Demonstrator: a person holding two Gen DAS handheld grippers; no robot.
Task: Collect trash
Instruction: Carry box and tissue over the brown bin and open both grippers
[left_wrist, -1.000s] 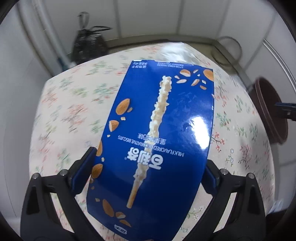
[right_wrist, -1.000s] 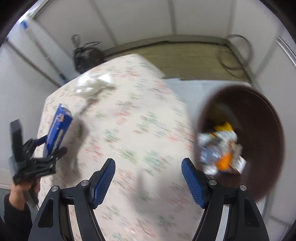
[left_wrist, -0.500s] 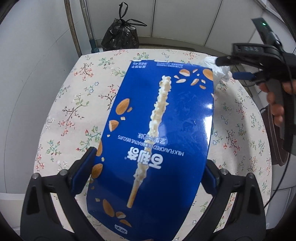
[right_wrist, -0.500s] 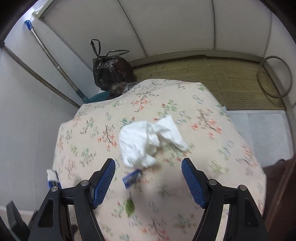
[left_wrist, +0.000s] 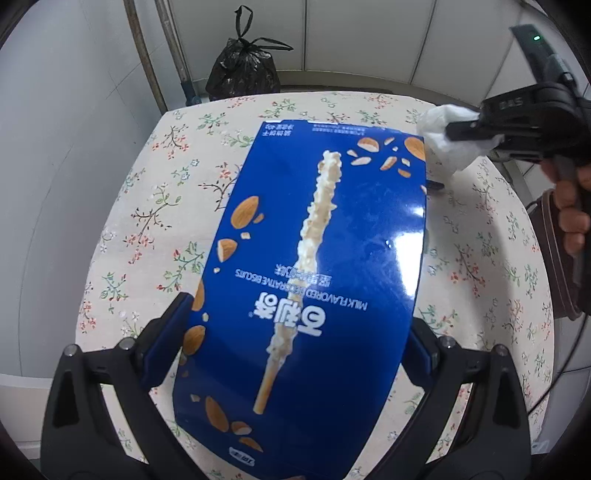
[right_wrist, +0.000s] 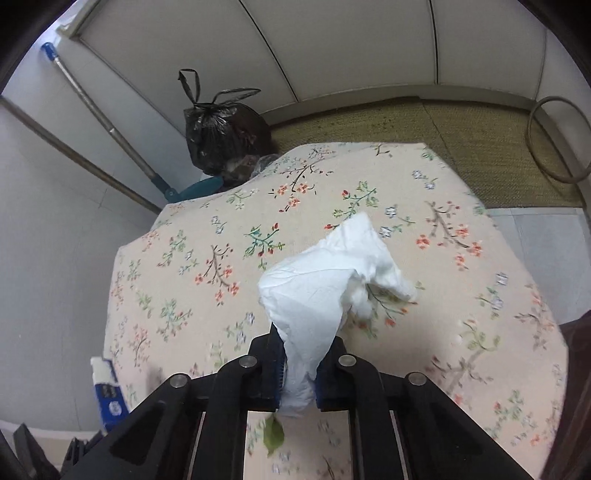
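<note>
A flat blue biscuit box (left_wrist: 310, 280) fills the left wrist view, and my left gripper (left_wrist: 295, 350) is shut on its long sides above the floral tablecloth (left_wrist: 155, 221). One end of that box (right_wrist: 105, 391) shows at the lower left of the right wrist view. My right gripper (right_wrist: 299, 373) is shut on a crumpled white tissue (right_wrist: 325, 291), which sticks up from between the pads over the floral tablecloth (right_wrist: 221, 266). In the left wrist view the right gripper (left_wrist: 476, 134) and its tissue (left_wrist: 443, 133) sit at the upper right, with a hand (left_wrist: 572, 214) behind them.
A tied black rubbish bag (left_wrist: 243, 74) stands on the floor past the table's far edge, beside a broom handle (right_wrist: 99, 122). A brown bin (left_wrist: 554, 258) sits off the table's right side. A green leaf (right_wrist: 273, 437) lies on the cloth under my right gripper.
My right gripper swung from over the brown bin to the tissue, came down around it and shut on it. The left gripper kept its hold on the box.
</note>
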